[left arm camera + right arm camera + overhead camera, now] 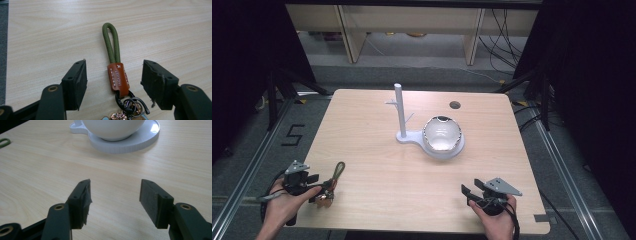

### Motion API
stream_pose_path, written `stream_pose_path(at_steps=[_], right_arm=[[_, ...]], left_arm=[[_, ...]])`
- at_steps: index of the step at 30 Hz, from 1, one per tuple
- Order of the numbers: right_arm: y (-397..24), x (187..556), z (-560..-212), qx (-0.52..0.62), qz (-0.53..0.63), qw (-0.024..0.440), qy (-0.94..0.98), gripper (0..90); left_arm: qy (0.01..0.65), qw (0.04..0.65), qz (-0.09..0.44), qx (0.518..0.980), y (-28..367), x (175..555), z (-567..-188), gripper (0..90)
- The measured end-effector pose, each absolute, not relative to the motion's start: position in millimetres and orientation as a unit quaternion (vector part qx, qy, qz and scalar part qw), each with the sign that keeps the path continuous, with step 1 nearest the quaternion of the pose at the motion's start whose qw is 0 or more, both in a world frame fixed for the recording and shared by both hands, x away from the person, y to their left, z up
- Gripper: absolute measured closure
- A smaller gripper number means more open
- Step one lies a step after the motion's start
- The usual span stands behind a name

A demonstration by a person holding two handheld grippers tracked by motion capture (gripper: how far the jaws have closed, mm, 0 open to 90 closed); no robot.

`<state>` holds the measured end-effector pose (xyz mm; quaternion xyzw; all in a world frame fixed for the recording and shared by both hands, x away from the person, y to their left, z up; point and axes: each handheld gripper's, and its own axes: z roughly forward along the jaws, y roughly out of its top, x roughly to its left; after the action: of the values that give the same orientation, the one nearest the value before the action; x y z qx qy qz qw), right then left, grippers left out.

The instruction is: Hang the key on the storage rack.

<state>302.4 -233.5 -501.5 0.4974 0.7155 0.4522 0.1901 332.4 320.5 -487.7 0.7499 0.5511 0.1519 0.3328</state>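
pale wooden counter (377, 165): left tool (113, 82) is straddling, jaws open, the keychain (117, 75) near the front-left corner; closing seems next. right tool (113, 200) is waiting open.

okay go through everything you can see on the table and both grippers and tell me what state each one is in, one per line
Left gripper: open, jaws either side of the keychain's brown leather tab.
Right gripper: open, nothing between the jaws.
Green cord loop keychain: flat on the table, ungripped.
White bowl: upright on the stand's round base.
White peg stand: upright, pegs bare.

The keychain's (119, 80) metal rings run off the bottom edge — the brown tag's stamped lettering (118, 78) is probably unreadable.
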Motion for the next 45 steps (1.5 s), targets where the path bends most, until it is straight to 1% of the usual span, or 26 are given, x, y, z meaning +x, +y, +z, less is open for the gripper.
stream_pose_path(at_steps=[2,3,4,5,6,11,12,16,17,18,19,20,23,25,26,28,29,30,35,36,37,38,40,41,44,45], right_arm=[[-234,302,-502,0.498,0.447,0.194,0.717,44.5],[-235,303,-502,0.499,0.444,0.196,0.718,44.8],[-233,301,-501,0.514,0.442,0.190,0.710,45.0],[-233,300,-501,0.517,0.443,0.185,0.709,45.3],[-235,303,-502,0.503,0.440,0.202,0.716,45.7],[-234,303,-502,0.509,0.433,0.203,0.716,46.9],[-233,303,-501,0.511,0.433,0.196,0.716,47.2],[-232,302,-498,0.509,0.434,0.185,0.720,47.3],[-232,302,-498,0.509,0.434,0.185,0.720,47.3],[-231,302,-499,0.508,0.430,0.195,0.721,47.3],[-231,302,-499,0.508,0.430,0.195,0.721,47.3],[-231,301,-498,0.508,0.433,0.185,0.722,47.2],[-231,301,-498,0.506,0.432,0.186,0.723,47.1],[-229,297,-494,0.527,0.433,0.168,0.712,47.1],[-232,299,-495,0.510,0.433,0.181,0.721,46.9],[-230,297,-493,0.522,0.429,0.172,0.717,46.9],[-232,299,-494,0.506,0.428,0.180,0.727,46.6],[-228,296,-494,0.524,0.431,0.165,0.716,46.5],[-229,298,-495,0.513,0.432,0.173,0.721,46.3],[-228,297,-494,0.515,0.433,0.167,0.721,46.2],[-228,297,-494,0.515,0.433,0.168,0.721,46.2],[-229,297,-494,0.513,0.433,0.169,0.722,46.1],[-228,297,-494,0.517,0.433,0.165,0.720,46.1],[-228,297,-494,0.517,0.433,0.165,0.720,46.1],[-229,297,-494,0.511,0.432,0.170,0.723,46.1],[-227,297,-495,0.516,0.437,0.166,0.718,45.9]], left_arm=[[0.544,0.327,0.153,0.757,321,333,-487,36.4],[0.554,0.336,0.151,0.747,317,333,-488,36.4],[0.543,0.327,0.147,0.759,318,335,-486,36.4],[0.543,0.327,0.147,0.759,318,335,-486,36.4],[0.546,0.320,0.141,0.762,317,336,-486,36.4],[0.551,0.306,0.132,0.765,316,339,-483,36.9],[0.565,0.306,0.114,0.758,316,341,-481,37.8],[0.577,0.291,0.122,0.754,315,345,-475,39.7],[0.582,0.296,0.125,0.747,312,346,-476,39.7],[0.587,0.289,0.106,0.749,310,348,-474,40.1],[0.587,0.289,0.106,0.749,310,348,-474,40.0],[0.588,0.272,0.090,0.757,309,351,-474,39.9],[0.597,0.258,0.080,0.755,306,355,-475,39.9],[0.604,0.250,0.077,0.753,305,359,-477,40.2],[0.605,0.234,0.071,0.758,304,363,-477,40.4],[0.612,0.236,0.076,0.751,302,365,-478,40.7],[0.610,0.232,0.078,0.753,301,367,-479,41.5],[0.608,0.223,0.076,0.758,300,368,-479,42.0],[0.595,0.198,0.069,0.776,292,373,-479,46.5],[0.582,0.191,0.073,0.787,289,375,-479,47.8],[0.588,0.190,0.073,0.783,287,374,-479,48.9],[0.574,0.184,0.079,0.794,287,375,-479,49.7],[0.568,0.177,0.082,0.800,286,375,-479,50.8],[0.576,0.176,0.080,0.794,283,374,-479,50.8],[0.565,0.167,0.086,0.804,281,375,-479,52.3],[0.558,0.155,0.087,0.811,280,377,-479,53.0]])
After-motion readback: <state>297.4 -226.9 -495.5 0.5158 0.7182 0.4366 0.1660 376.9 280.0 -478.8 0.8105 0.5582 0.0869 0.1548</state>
